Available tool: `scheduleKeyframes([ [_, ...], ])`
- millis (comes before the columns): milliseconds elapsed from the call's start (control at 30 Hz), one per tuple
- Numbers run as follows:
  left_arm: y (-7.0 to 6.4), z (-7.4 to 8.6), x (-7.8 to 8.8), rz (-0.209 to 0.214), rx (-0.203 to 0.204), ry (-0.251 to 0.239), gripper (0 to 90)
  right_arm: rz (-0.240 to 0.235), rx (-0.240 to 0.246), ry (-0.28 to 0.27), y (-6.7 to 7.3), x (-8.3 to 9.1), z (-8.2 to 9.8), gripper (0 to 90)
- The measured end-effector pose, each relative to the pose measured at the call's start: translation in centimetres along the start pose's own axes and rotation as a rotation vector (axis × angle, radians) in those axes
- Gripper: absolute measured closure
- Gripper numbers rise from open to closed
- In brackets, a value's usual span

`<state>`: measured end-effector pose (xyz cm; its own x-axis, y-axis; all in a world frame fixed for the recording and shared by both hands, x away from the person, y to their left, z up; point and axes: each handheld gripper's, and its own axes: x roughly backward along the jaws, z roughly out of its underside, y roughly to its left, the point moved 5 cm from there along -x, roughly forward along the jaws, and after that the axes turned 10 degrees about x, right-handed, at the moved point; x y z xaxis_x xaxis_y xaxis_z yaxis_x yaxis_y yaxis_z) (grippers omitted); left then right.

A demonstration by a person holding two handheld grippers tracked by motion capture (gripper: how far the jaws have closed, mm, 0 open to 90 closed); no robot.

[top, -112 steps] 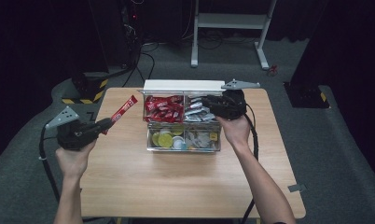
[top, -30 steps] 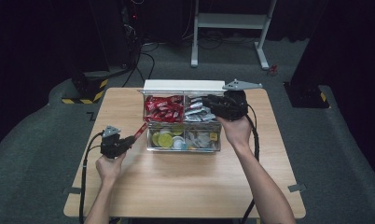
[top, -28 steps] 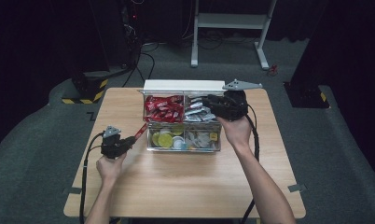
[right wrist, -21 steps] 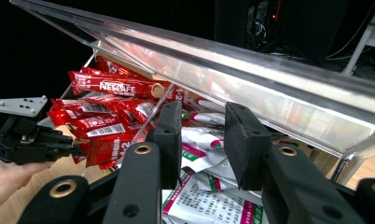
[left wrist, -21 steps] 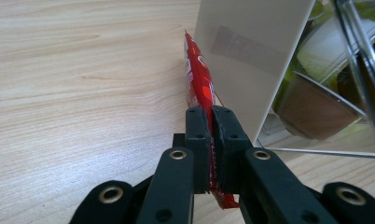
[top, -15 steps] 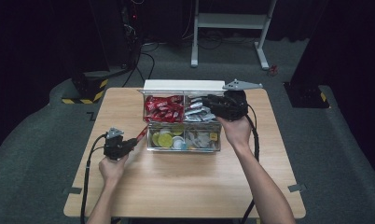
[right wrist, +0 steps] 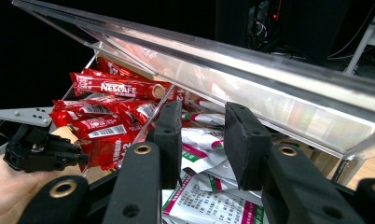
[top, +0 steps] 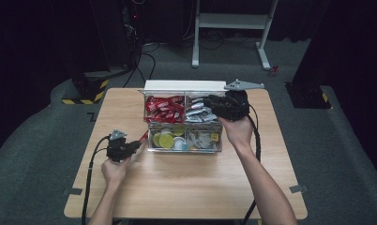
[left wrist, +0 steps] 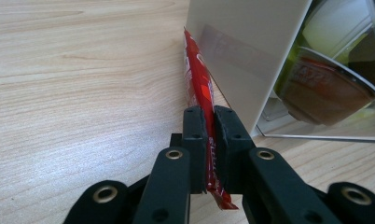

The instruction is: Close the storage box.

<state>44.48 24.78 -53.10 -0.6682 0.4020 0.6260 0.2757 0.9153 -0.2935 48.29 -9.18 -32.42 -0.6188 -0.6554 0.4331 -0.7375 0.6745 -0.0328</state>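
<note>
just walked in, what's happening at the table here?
A person is working with two handheld grippers at a clear compartment box on the wooden table. The left gripper is clamped on a red sachet stick, held on edge against the box's outer left wall, not yet inside. The right gripper hangs over the back compartments with the lid up; its jaws stand apart with nothing between them. Red sachets fill the back-left compartment.

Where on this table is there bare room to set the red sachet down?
The near half of the table, between the forearms and in front of the clear box, is bare. So is the far-left corner. It is crowded by the box's left wall, where the left gripper holds the red sachet.
</note>
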Motion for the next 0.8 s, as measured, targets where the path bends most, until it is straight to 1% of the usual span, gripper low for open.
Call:
scheduleKeyframes([
  [67, 0.0, 0.1, 0.0, -0.002, -0.006, 0.005, 82.8, 0.0, 0.0, 0.001, 0.0, 0.0, 0.0, 67.0],
  [100, 0.0, 0.1, -0.1, -0.001, 0.001, 0.006, 82.6, 0.0, 0.001, 0.001, 0.0, 0.0, 0.0, 67.0],
  [167, 0.0, 0.2, -0.1, -0.004, -0.003, 0.014, 82.0, -0.001, -0.001, 0.002, 0.0, 0.0, 0.0, 67.0],
  [267, 0.0, 0.3, -0.1, -0.01, -0.01, 0.021, 77.9, -0.002, 0.001, 0.0, 0.0, 0.0, 0.0, 67.0],
  [400, -0.1, 0.3, 0.0, -0.017, -0.016, 0.011, 71.9, -0.002, 0.002, -0.001, 0.0, 0.0, 0.0, 67.0],
  [533, 0.1, 0.2, 0.4, -0.021, -0.008, -0.009, 66.5, -0.003, 0.003, -0.002, 0.0, 0.0, 0.0, 67.0],
  [600, 0.3, 0.2, 0.6, -0.031, -0.008, -0.011, 64.3, -0.003, 0.001, -0.002, 0.0, 0.1, 0.0, 67.0],
  [633, 0.4, 0.3, 0.8, -0.036, 0.0, -0.012, 63.5, -0.003, 0.002, -0.003, 0.0, 0.1, 0.0, 67.0],
  [700, 0.8, 0.4, 1.1, -0.054, 0.001, -0.019, 61.8, -0.005, 0.002, -0.004, 0.0, 0.1, 0.0, 67.0],
  [733, 0.9, 0.5, 1.2, -0.061, 0.011, -0.019, 60.9, -0.005, 0.002, -0.006, 0.0, 0.2, -0.1, 67.0],
  [800, 1.4, 0.8, 1.5, -0.077, 0.016, -0.014, 59.4, -0.007, 0.003, -0.009, 0.0, 0.3, -0.1, 66.9],
])
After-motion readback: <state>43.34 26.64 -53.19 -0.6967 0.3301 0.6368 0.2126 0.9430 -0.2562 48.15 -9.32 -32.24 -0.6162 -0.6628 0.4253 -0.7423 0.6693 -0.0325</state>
